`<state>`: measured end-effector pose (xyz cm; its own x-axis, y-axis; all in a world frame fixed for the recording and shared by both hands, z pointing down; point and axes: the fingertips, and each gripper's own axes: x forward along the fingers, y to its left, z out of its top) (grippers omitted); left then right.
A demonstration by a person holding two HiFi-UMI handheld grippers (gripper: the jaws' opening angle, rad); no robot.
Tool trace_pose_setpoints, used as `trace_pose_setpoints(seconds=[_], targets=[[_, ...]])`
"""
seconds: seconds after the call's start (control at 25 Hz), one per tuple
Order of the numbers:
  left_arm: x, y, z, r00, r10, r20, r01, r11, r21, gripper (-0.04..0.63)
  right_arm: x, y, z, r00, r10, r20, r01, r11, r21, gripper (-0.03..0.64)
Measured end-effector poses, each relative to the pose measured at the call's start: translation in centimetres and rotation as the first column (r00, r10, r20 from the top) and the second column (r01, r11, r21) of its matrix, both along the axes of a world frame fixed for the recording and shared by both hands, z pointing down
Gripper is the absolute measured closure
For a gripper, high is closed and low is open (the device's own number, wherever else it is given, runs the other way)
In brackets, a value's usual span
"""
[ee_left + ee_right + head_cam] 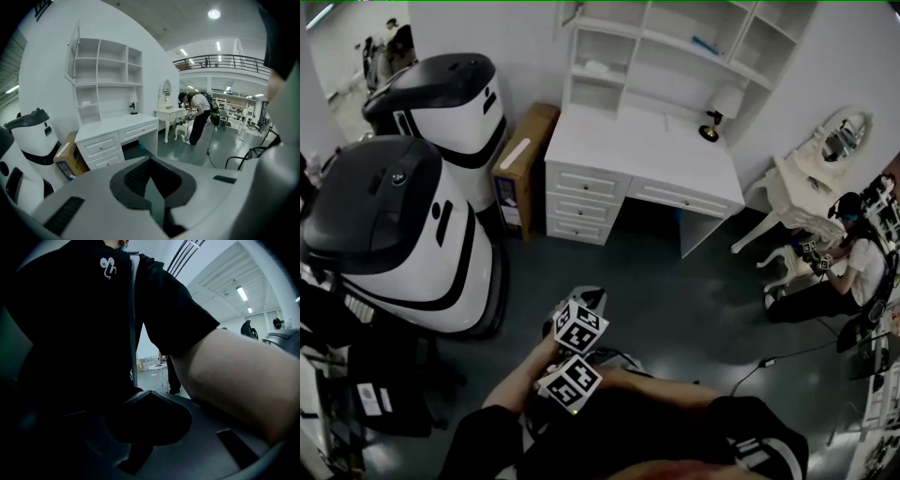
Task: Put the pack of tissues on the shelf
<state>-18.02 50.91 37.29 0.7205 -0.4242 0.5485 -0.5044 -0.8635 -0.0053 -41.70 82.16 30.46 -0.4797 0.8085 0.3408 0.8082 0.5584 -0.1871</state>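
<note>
My left gripper (150, 163) points at the white desk with drawers (117, 133). Its jaws are pressed together with nothing between them. My right gripper (147, 394) faces my own black shirt (79, 319) and a bare forearm (243, 376), its jaws likewise together and empty. In the head view both grippers sit at 6 o'clock, and the white open shelf unit (675, 47) stands at 12 o'clock above the desk. I cannot make out the pack of tissues in any view.
</note>
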Motion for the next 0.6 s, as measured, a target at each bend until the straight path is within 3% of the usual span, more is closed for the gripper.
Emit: trace_pose_setpoints(seconds=[0.2,0.6], targets=[[-2.0,-1.4,0.1,0.998,-0.065,0.011,0.065,0.998,0.008,0.585,-0.5,-0.3,0.1,1.000,-0.005,0.025,0.005,1.000,0.005,0.606],[-2.3,-1.5,0.0,0.999,-0.046,0.006,0.046,0.999,0.003,0.585,-1.5,-0.8,0.2,0.999,0.019,0.032,-0.019,1.000,0.024,0.606]])
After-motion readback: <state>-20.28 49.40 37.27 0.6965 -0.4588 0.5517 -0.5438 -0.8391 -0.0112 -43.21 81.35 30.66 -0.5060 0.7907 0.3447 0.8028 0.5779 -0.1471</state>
